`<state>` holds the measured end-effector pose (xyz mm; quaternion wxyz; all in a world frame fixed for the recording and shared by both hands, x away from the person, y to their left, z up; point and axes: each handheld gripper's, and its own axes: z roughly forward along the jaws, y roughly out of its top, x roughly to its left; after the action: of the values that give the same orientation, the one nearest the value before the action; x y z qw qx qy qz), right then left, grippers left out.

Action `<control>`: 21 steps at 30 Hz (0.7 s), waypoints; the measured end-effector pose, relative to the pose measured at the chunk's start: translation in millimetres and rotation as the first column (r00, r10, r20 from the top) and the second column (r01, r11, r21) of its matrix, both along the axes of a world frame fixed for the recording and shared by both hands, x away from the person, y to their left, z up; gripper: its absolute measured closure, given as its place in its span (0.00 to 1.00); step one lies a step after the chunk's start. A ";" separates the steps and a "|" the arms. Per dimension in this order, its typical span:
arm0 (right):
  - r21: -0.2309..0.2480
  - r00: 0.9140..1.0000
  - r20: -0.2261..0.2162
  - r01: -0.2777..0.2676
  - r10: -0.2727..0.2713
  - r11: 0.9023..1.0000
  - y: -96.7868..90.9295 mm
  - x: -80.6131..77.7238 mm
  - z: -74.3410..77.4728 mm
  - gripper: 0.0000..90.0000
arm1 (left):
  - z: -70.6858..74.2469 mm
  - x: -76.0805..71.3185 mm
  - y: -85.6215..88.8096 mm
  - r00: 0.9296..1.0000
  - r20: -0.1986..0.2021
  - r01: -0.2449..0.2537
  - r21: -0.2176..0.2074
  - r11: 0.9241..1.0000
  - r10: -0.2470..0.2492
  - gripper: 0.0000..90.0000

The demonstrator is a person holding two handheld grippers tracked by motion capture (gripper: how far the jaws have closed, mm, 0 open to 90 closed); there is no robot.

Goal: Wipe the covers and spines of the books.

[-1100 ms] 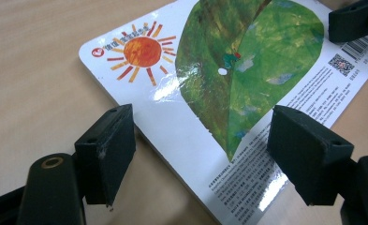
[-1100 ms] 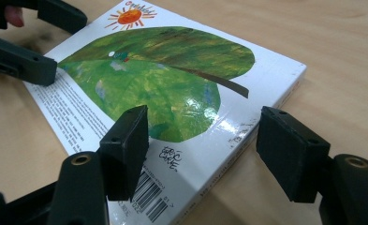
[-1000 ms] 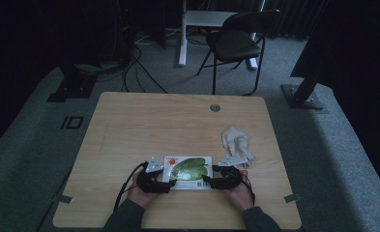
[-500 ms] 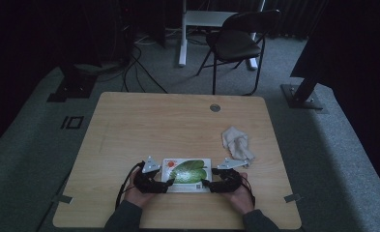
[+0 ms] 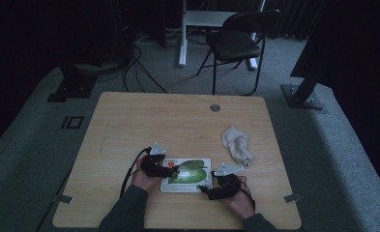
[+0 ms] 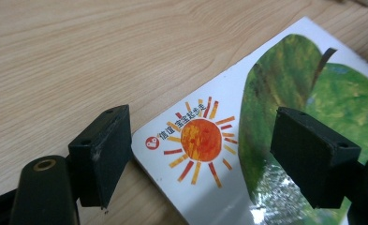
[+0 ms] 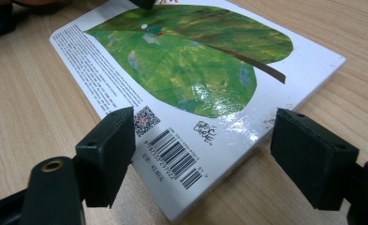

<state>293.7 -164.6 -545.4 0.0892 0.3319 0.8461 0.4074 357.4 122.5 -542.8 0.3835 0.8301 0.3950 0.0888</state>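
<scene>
Jaws of right gripper [image 5: 211, 192] apart, just been opening, straddling barcode corner of book [image 5: 187, 174], not pressing. Right hand [image 5: 239, 199] low at table's near edge. Left gripper [image 5: 167, 169] jaws apart over sun-printed end. Book flat on table [image 5: 178, 121]; crumpled cloth [image 5: 237, 144] beyond, right.

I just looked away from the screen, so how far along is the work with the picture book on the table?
Done: the picture book lies flat, back cover up, on the table. In hand: the left gripper and right gripper straddle opposite corners, open; the right's jaws have just been opening. Left: gripping, lifting or opening it. The crumpled cloth lies apart.
</scene>
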 end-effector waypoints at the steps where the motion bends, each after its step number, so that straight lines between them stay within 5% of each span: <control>1: -0.002 1.000 0.001 -0.002 0.002 1.000 0.2 -0.3 0.0 0.23 | -0.9 0.4 -0.6 1.000 -0.004 0.000 0.004 1.000 0.000 0.24; 18: -0.105 0.999 0.028 -0.030 0.033 0.994 8.5 -9.8 -6.3 0.11 | 6.9 -4.3 11.1 1.000 -0.028 -0.007 -0.097 0.995 0.004 0.26; 19: -0.103 0.999 0.031 -0.033 0.037 0.994 9.5 -10.0 -6.8 0.11 | 9.0 -5.6 11.0 1.000 -0.021 -0.002 -0.119 0.993 0.000 0.28; 20: -0.097 0.999 0.030 -0.040 0.043 0.995 9.9 -9.9 -6.9 0.11 | 12.2 -6.7 11.8 0.998 -0.026 0.054 -0.203 0.978 -0.060 0.35; 21: -0.075 0.998 0.021 -0.056 0.058 0.996 10.5 -9.6 -7.1 0.11 | 15.7 -8.7 8.4 0.993 -0.029 0.105 -0.280 0.954 -0.118 0.50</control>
<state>284.1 -154.1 -552.5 0.0996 0.2994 0.8688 0.3816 348.7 130.9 -527.1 0.4915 0.7907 0.3649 -0.0082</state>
